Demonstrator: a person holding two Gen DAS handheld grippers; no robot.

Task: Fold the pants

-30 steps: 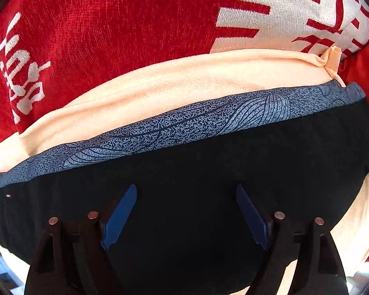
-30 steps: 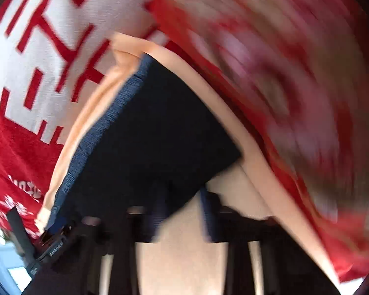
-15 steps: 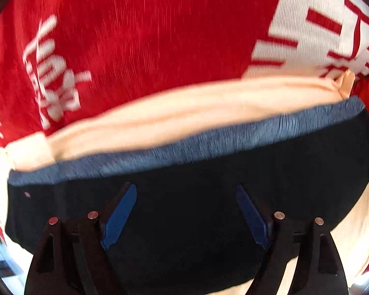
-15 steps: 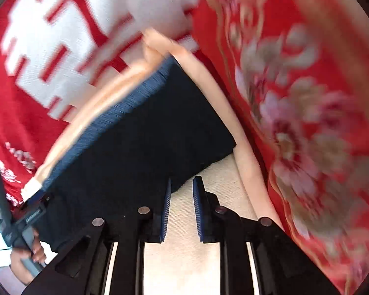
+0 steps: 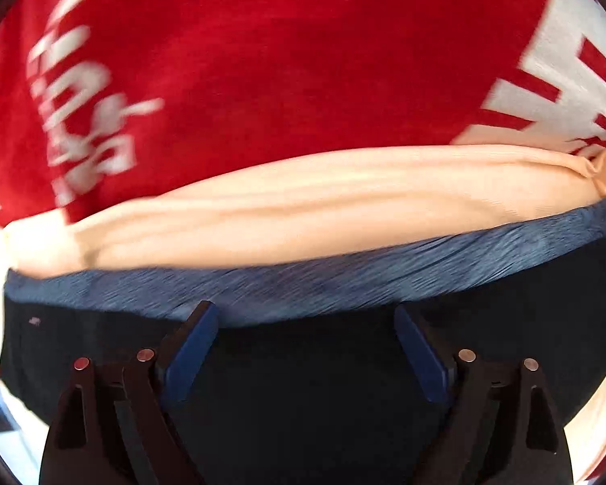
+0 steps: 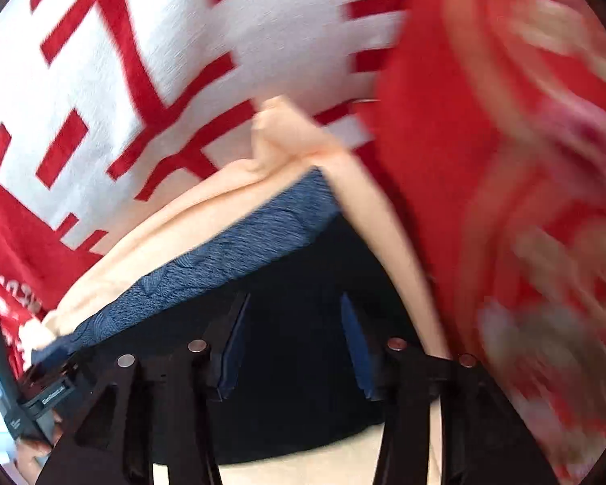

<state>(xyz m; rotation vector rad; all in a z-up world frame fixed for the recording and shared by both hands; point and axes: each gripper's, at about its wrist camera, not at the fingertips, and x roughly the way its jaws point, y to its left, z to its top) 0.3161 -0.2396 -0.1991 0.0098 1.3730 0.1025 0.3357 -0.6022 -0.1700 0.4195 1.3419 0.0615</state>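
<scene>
The dark navy pants (image 5: 303, 396) with a blue-grey patterned band (image 5: 343, 270) lie folded on top of a peach garment (image 5: 303, 210) on a red and white cloth. My left gripper (image 5: 303, 323) is open and empty, just over the dark fabric near the band. In the right wrist view the pants (image 6: 295, 363) fill the lower middle, with the band (image 6: 230, 258) above. My right gripper (image 6: 293, 315) is open and empty over the dark fabric. The left gripper's body (image 6: 40, 400) shows at the lower left edge.
The red cloth with white lettering (image 5: 262, 60) covers the surface all around. A red floral-patterned cloth (image 6: 525, 202) lies to the right of the pants. The peach garment's edge (image 6: 384, 242) sticks out past the pants on the right.
My right gripper has opened from nearly shut and moved from the pants' corner onto the dark fabric. My left gripper has moved forward, closer to the patterned band.
</scene>
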